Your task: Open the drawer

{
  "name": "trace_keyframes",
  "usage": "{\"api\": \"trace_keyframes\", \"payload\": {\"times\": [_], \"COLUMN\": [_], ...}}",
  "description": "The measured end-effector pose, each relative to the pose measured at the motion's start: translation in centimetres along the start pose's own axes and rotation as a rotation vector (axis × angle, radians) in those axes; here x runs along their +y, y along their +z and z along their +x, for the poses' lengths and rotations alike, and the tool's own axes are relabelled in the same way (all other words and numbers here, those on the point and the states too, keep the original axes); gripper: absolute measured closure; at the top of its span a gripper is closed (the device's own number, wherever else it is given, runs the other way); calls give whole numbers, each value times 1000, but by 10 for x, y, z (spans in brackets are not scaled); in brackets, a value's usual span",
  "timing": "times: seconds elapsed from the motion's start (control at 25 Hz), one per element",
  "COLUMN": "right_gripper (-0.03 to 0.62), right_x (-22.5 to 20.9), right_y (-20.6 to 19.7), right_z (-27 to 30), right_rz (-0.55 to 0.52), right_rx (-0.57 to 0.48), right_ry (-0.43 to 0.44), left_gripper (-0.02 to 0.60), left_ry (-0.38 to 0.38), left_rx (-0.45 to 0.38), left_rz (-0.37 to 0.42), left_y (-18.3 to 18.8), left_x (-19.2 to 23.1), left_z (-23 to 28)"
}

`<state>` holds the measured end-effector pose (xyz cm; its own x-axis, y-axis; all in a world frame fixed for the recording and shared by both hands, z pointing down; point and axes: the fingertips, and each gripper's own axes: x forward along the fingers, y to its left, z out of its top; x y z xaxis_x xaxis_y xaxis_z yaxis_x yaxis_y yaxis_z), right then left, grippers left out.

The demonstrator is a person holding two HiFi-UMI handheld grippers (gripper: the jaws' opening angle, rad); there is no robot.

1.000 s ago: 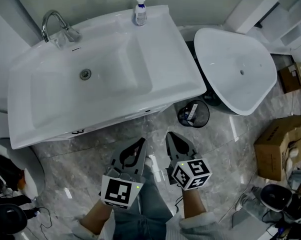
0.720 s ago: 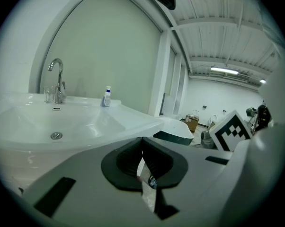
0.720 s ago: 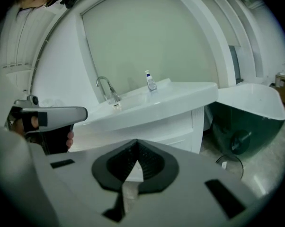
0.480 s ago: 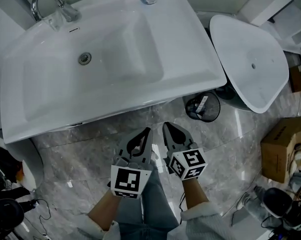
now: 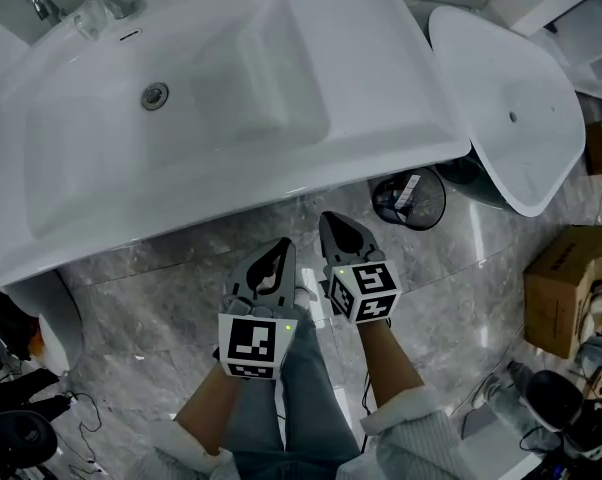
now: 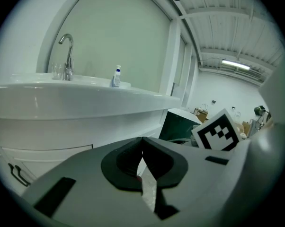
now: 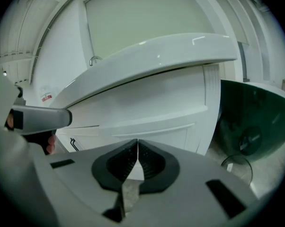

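Both your claws hang side by side in front of the vanity, low over the grey marbled floor (image 5: 141,318). The left gripper (image 5: 279,253) is clenched, its jaws tip to tip with nothing between them; its own view confirms this (image 6: 142,139). The right gripper (image 5: 333,230) is just beside it, a little further forward, and it is clenched and empty too (image 7: 137,141).

The broad white ceramic washbasin (image 5: 231,88) overhangs everything from above, so the head view hides the cabinet beneath it. Your right gripper view shows the flat white drawer front (image 7: 100,136) under the basin's rim. It sits flush and closed, with a small black handle (image 7: 74,144) towards its left end. The same handle (image 6: 17,174) shows at the lower left of the left gripper view. Neither claw touches the drawer or the handle; both stand clear of the cabinet face.

On the basin's back ledge stand a curved chrome tap (image 6: 66,56) and a small clear bottle with a blue label (image 6: 116,77). To the right of the cabinet a round black wire bin (image 5: 409,200) sits on the floor. A big white oval tub (image 5: 511,108) leans beside it, and a brown cardboard box (image 5: 566,288) lies further right.
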<state>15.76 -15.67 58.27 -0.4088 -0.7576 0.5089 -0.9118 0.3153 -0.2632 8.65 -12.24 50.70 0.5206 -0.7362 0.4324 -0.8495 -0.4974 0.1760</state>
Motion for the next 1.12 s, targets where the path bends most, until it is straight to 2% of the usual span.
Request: {"api": "trace_keyframes", "payload": {"times": [0.28,0.52,0.84,1.12], "right_gripper": [575,486,400,379], "right_x": [-8,-16,-26,-33], "right_y": [-19,-33,-40,-51], "right_z": [26,49,78,102], "right_rz": [-23,-37,-71,-120], "right_rx": [34,85,145,207], "right_ry": [-5,4,14,-7], "left_gripper": [565,565,565,565], "left_ry": [26,42,58,67], "left_rx": [13,40,46,49], "left_rz": [-14,-27,-42,-30], "left_y": [-17,-33,-38,-39], "left_x": [8,13,21,27], "left_z": [15,22,27,23]}}
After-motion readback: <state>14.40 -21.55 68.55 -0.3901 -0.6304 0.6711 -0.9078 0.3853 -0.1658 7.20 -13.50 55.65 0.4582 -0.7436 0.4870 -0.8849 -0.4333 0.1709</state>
